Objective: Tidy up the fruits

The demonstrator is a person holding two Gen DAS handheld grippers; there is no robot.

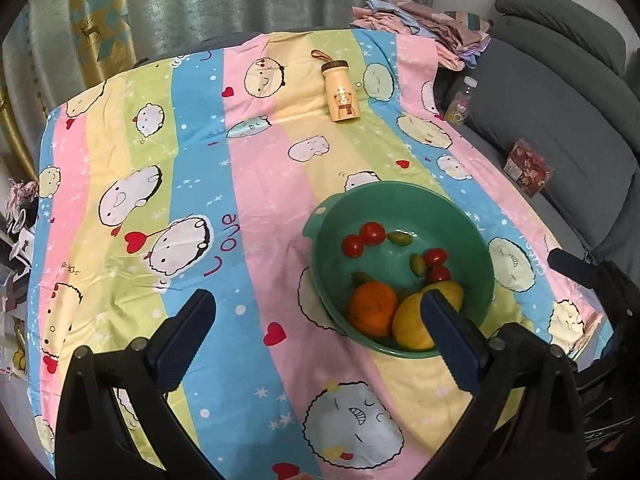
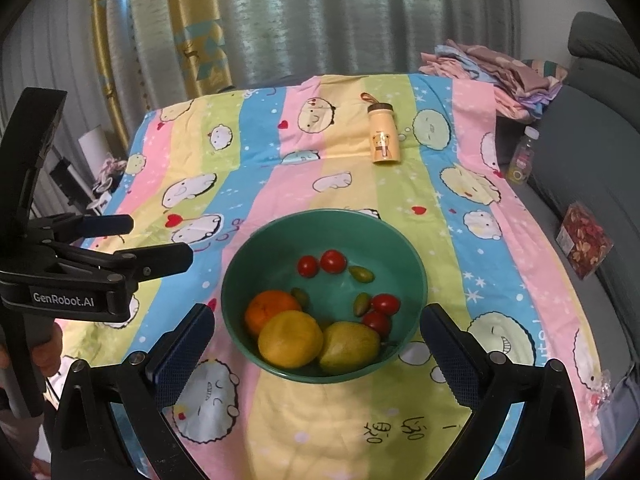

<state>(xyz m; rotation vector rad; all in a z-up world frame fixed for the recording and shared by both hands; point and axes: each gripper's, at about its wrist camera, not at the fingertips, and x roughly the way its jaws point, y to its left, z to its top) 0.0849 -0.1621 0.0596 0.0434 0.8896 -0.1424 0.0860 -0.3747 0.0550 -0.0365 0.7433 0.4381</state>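
A green bowl (image 2: 240, 264) (image 1: 460, 216) sits on the striped cartoon cloth. It holds an orange (image 2: 270, 310), a yellow citrus fruit (image 2: 290, 344), a yellow-green pear (image 2: 348, 346), several red cherry tomatoes (image 2: 332, 261) and small green fruits (image 2: 362, 274). My right gripper (image 2: 316, 344) is open and empty, hovering just in front of the bowl. My left gripper (image 1: 320, 328) is open and empty, to the left of the bowl; it also shows in the right wrist view (image 2: 160, 240).
A yellow bear-print bottle (image 2: 385, 134) (image 1: 340, 94) lies on the far side of the cloth. Folded clothes (image 2: 492, 64) lie at the back right. A grey sofa (image 2: 592, 184) on the right holds a clear bottle (image 2: 522, 156) and a snack pack (image 2: 584, 240).
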